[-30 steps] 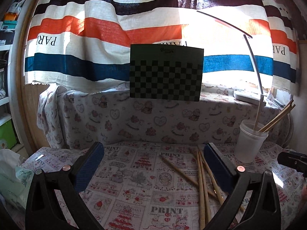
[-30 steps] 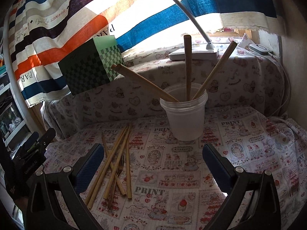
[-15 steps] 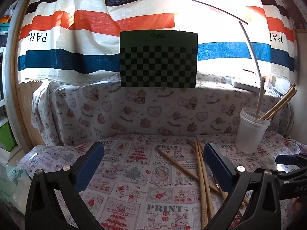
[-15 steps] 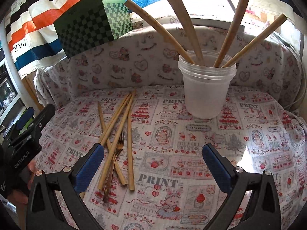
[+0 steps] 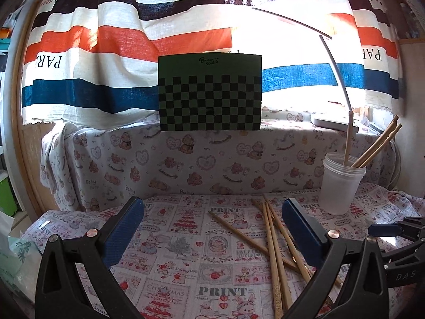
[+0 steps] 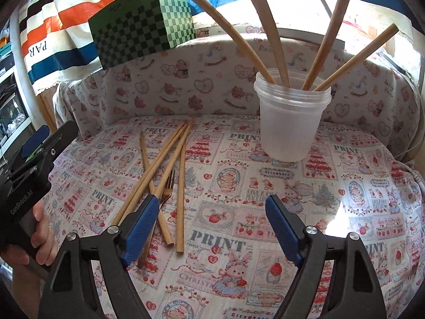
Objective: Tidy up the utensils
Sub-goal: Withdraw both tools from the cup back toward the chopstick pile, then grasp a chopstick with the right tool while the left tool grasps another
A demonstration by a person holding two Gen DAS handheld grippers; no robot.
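- I'm closing the R tool [image 6: 209, 226], nothing btwn its jaws yet.
- L tool [image 5: 212, 228] is sitting spread, empty.
- R pad is hiding the fork [image 6: 167, 188] handle.

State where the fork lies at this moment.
In the right wrist view the fork lies left of centre on the tablecloth, among the loose chopsticks, left of the plastic cup.

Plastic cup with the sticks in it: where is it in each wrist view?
Left wrist: plastic cup at far right, mid-height, right of the loose chopsticks.
Right wrist: cup upper centre-right, chopsticks to its left.
Shared landmark: green checkered box, behind the table in both.
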